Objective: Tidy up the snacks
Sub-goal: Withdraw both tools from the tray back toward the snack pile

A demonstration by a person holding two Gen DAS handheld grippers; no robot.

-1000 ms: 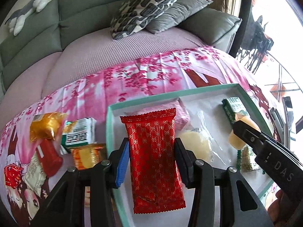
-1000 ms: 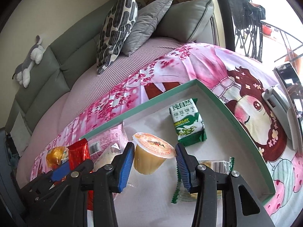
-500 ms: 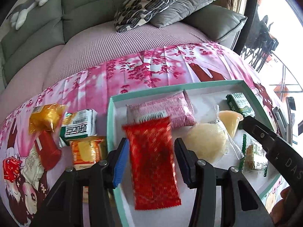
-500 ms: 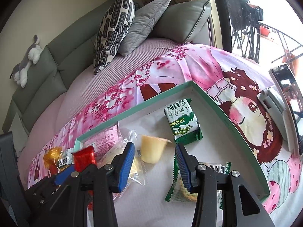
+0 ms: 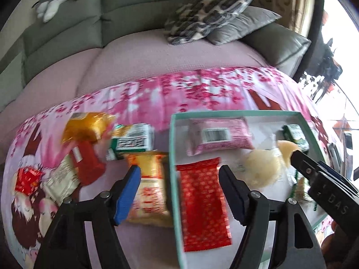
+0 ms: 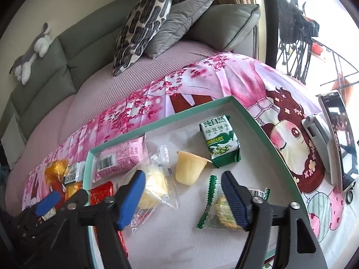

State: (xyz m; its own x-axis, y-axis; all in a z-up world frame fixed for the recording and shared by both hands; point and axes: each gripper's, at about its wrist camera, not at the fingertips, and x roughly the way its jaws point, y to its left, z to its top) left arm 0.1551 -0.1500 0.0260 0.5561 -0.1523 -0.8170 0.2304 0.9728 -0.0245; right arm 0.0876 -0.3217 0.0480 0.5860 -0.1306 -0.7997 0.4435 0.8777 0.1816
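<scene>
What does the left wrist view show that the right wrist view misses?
Only the left wrist view shows the full loose pile outside the box: orange packet, dark red packet, small red wrapper. Only the right shows the phone and the biscuit label clearly. Both show the box, pink pack, red packet, jelly cup, and both open hand-held grippers.

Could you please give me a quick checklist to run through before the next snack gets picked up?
1. Left gripper open, empty: ok.
2. Right gripper open, empty: ok.
3. Red packet flat inside the tray: ok.
4. Jelly cup upright: not ok, it is tipped over.
5. Snacks outside the tray, such as the orange packet: not ok.
6. Left gripper centred on the orange packet: not ok, it straddles the tray wall.
</scene>
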